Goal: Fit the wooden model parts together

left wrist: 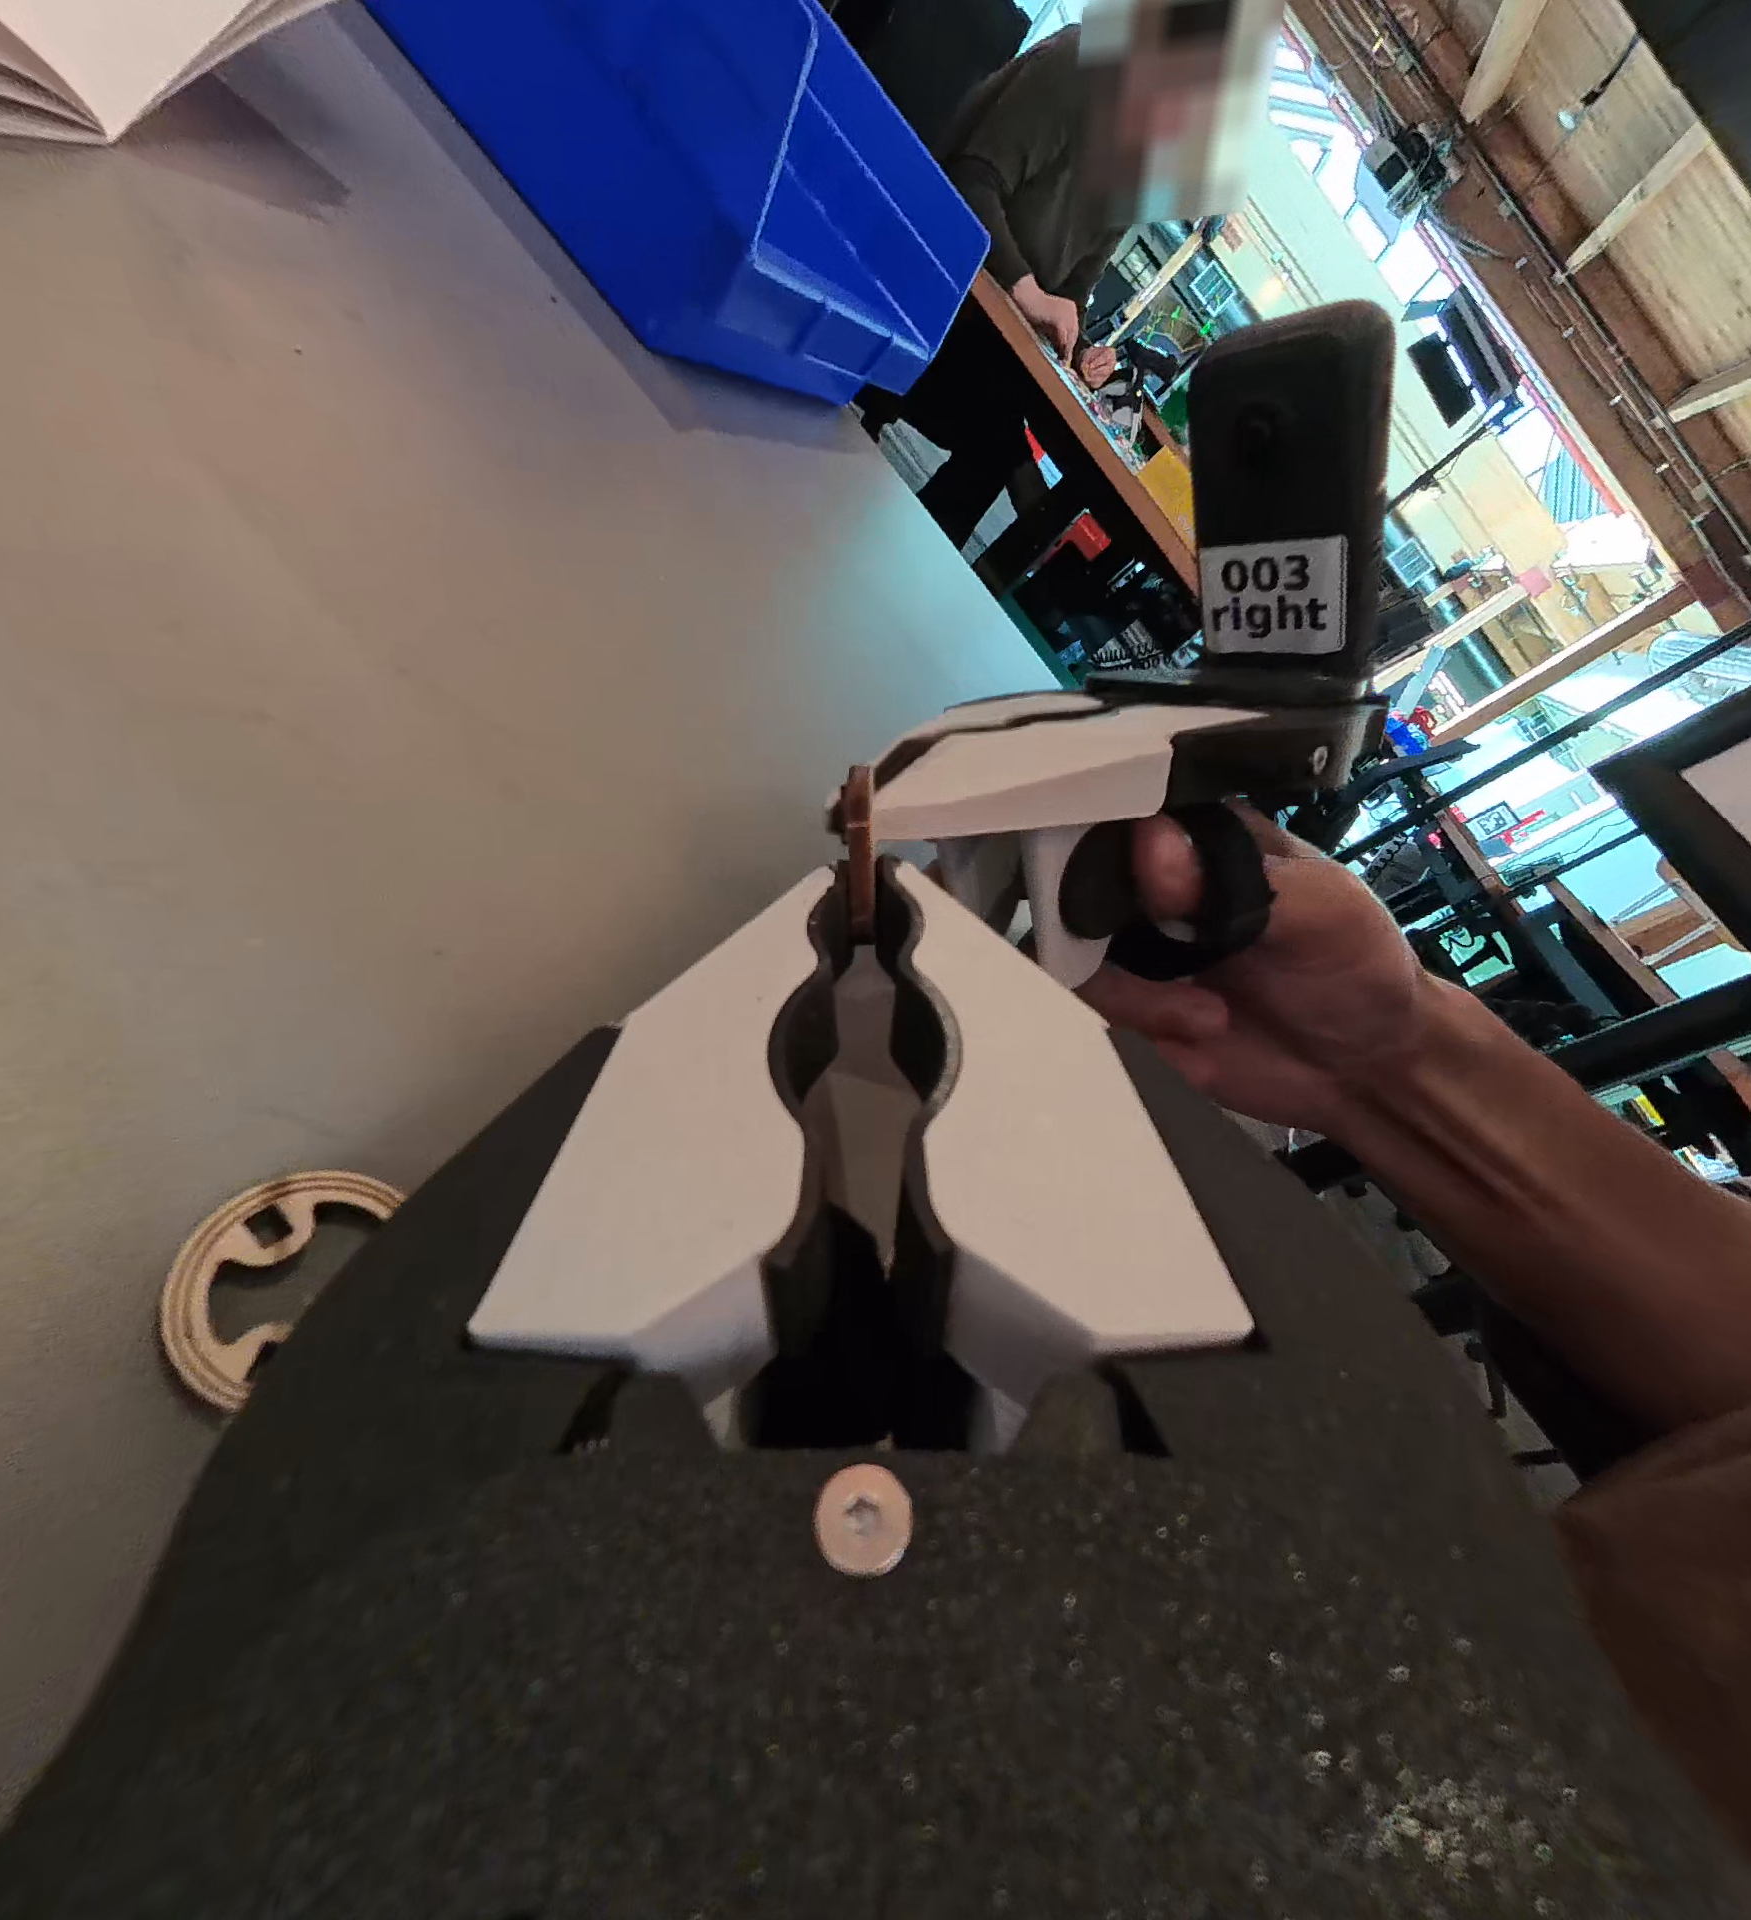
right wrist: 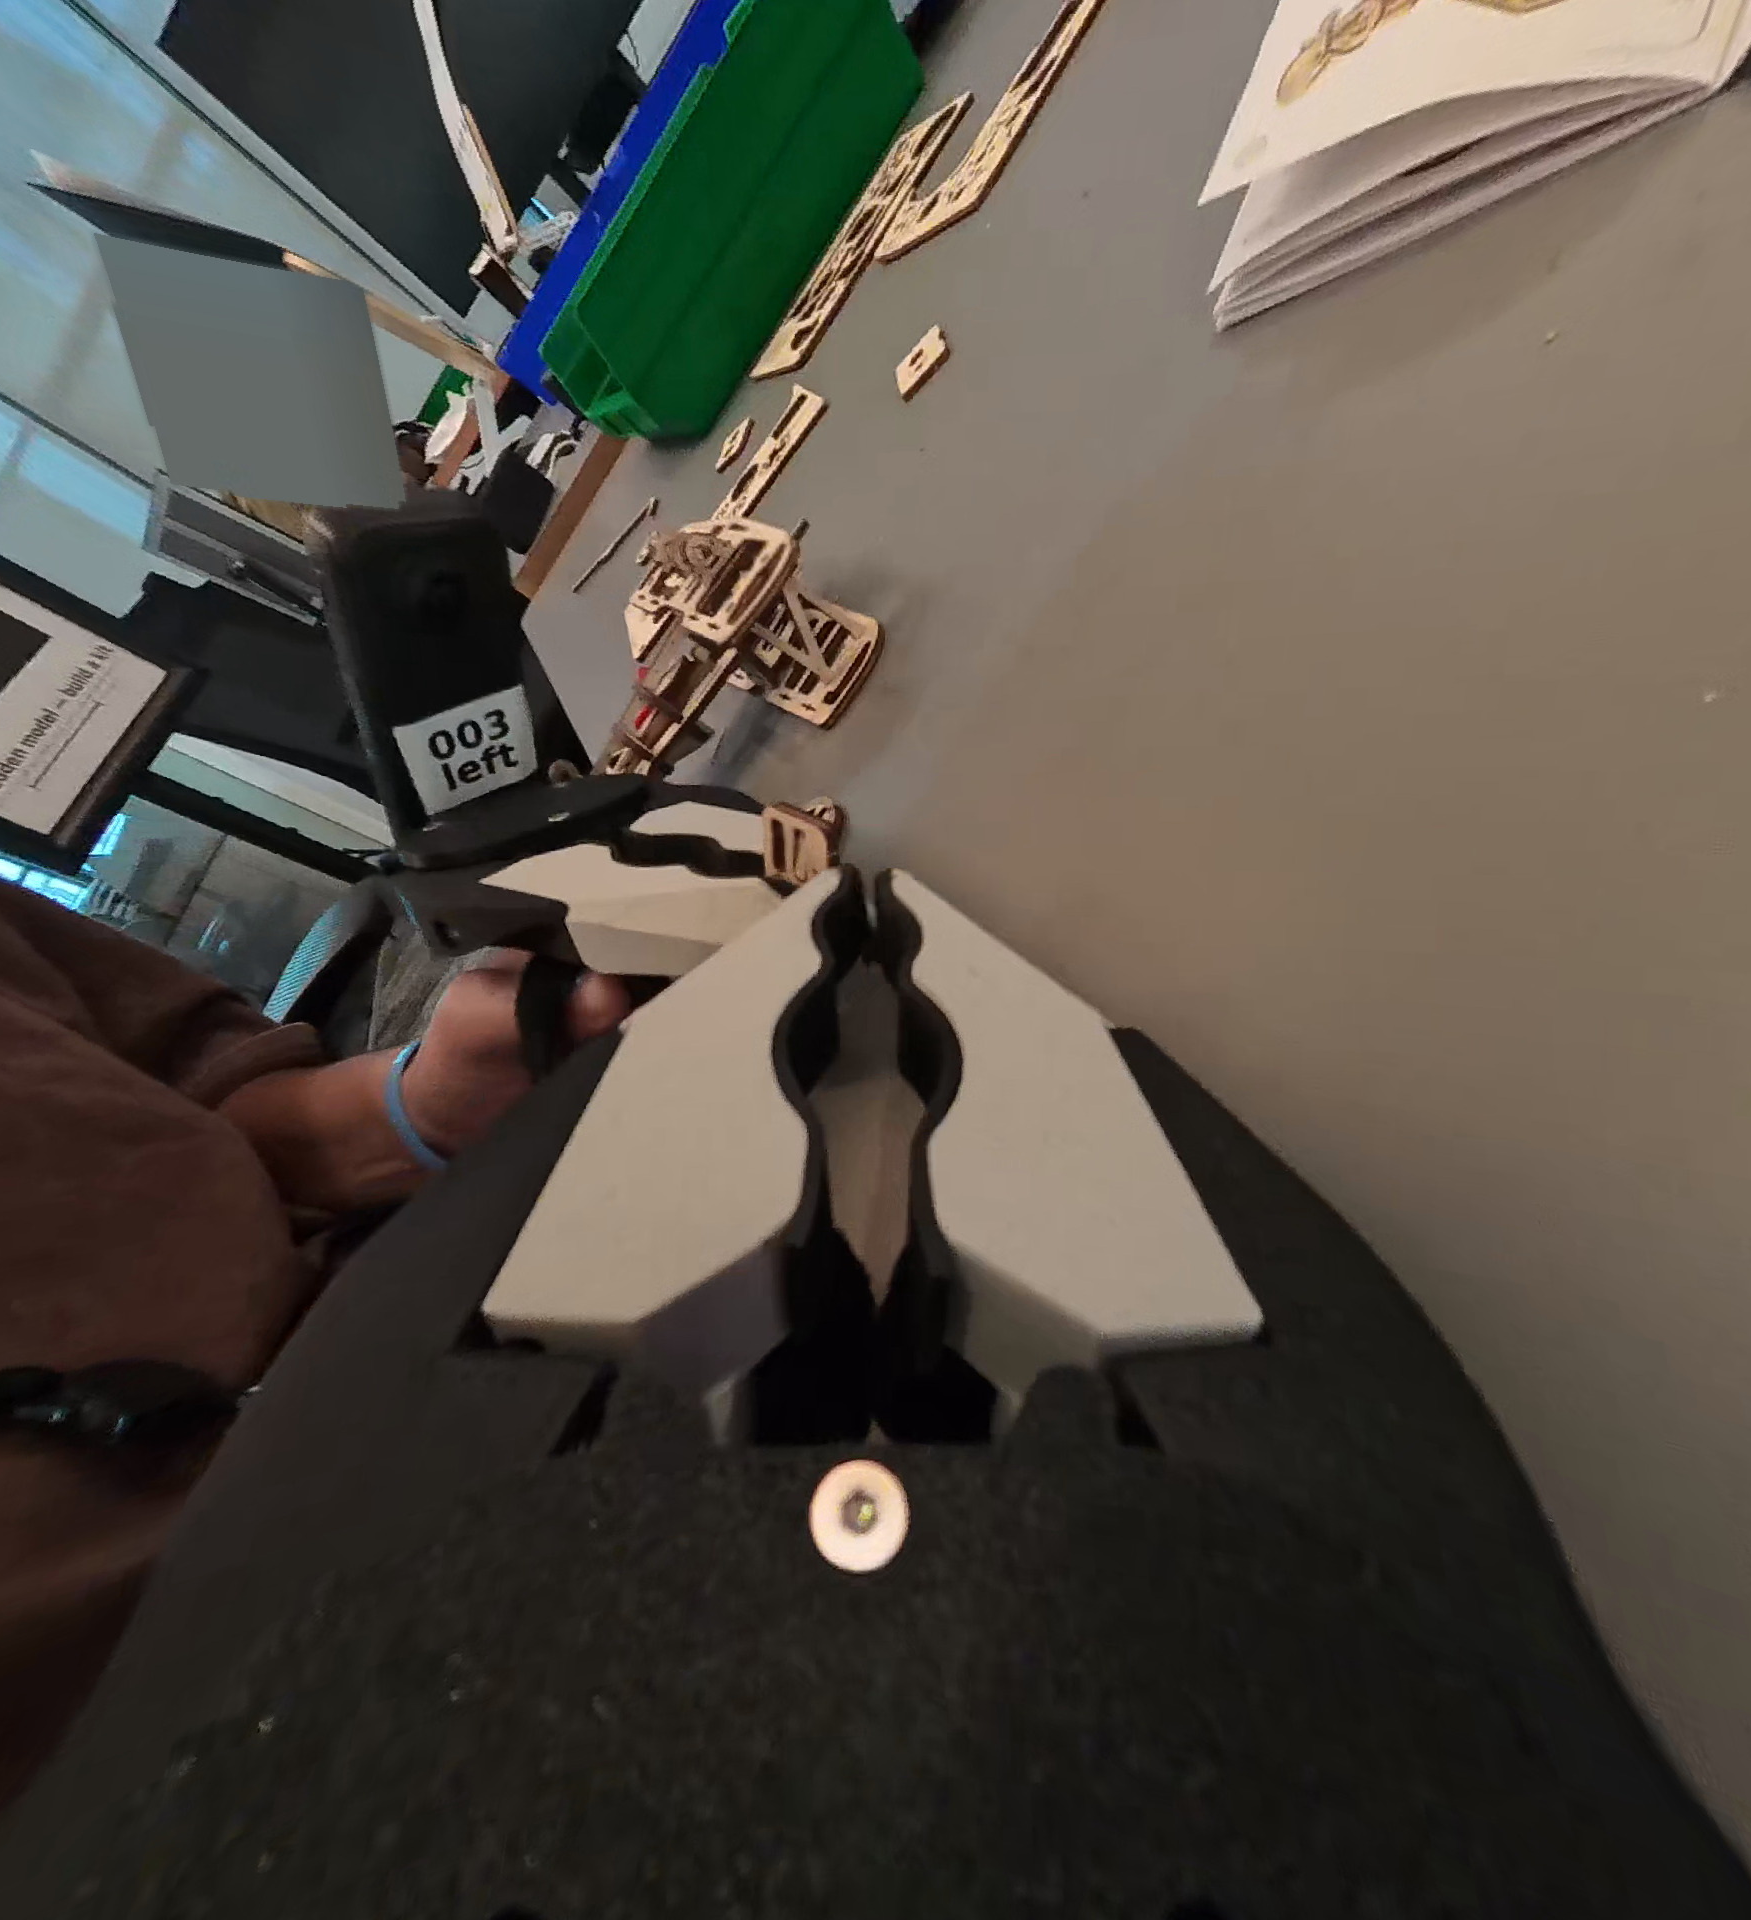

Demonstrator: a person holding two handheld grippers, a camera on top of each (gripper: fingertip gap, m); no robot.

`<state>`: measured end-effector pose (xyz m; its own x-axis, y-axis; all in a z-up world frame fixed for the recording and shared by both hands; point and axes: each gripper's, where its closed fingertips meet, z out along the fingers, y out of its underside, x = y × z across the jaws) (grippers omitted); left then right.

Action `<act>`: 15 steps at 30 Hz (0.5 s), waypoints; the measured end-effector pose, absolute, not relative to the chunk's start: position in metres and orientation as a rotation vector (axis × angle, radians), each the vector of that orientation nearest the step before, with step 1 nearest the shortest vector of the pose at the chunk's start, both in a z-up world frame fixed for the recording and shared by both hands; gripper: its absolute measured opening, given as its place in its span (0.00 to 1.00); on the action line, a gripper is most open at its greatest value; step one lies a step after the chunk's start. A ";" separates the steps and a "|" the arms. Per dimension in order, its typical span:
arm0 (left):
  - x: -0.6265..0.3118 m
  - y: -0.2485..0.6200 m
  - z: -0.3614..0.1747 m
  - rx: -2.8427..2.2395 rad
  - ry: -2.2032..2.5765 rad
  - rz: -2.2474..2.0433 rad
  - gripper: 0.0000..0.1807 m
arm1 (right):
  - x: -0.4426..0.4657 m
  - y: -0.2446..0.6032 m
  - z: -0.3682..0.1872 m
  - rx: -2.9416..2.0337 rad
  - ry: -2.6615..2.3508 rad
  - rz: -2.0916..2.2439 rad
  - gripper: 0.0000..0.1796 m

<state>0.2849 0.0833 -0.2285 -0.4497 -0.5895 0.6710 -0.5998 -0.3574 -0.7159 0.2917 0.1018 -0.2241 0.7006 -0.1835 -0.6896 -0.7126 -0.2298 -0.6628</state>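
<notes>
My left gripper (left wrist: 858,883) is shut on a small slotted wooden piece (left wrist: 858,831), which I see edge-on at its tips. In the right wrist view the same piece (right wrist: 800,837) sticks out of the left gripper's tips. My right gripper (right wrist: 869,891) is shut, with its tips right against that piece. I cannot tell whether it pinches anything. It also shows in the left wrist view (left wrist: 845,821), coming in from the right with its tip meeting the piece. Both grippers are held above the grey table (right wrist: 1370,831). A partly built wooden model (right wrist: 746,634) lies beyond them.
A round wooden ring part (left wrist: 258,1288) lies on the table by my left gripper. Cut-out wooden sheets (right wrist: 912,197) and small loose parts (right wrist: 921,362) lie farther off. There are also a green bin (right wrist: 736,229), a blue bin (left wrist: 705,177) and an open booklet (right wrist: 1473,135). A person (left wrist: 1016,187) stands at another table. My left and right fingertips are right by each other.
</notes>
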 end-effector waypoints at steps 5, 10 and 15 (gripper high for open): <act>0.287 0.085 -0.229 1.666 -1.753 1.987 0.01 | 0.287 0.102 -0.216 -1.725 0.692 0.636 0.06; 0.286 0.085 -0.229 1.662 -1.766 1.995 0.01 | 0.288 0.108 -0.219 -1.761 0.701 0.573 0.05; 0.287 0.085 -0.229 1.670 -1.762 1.994 0.01 | 0.289 0.108 -0.218 -1.764 0.695 0.543 0.03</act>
<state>0.2869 0.0851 -0.2288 -0.4346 -0.5965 0.6747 -0.5961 -0.3711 -0.7121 0.2886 0.1078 -0.2182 0.7217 -0.1852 -0.6670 -0.6920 -0.2176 -0.6883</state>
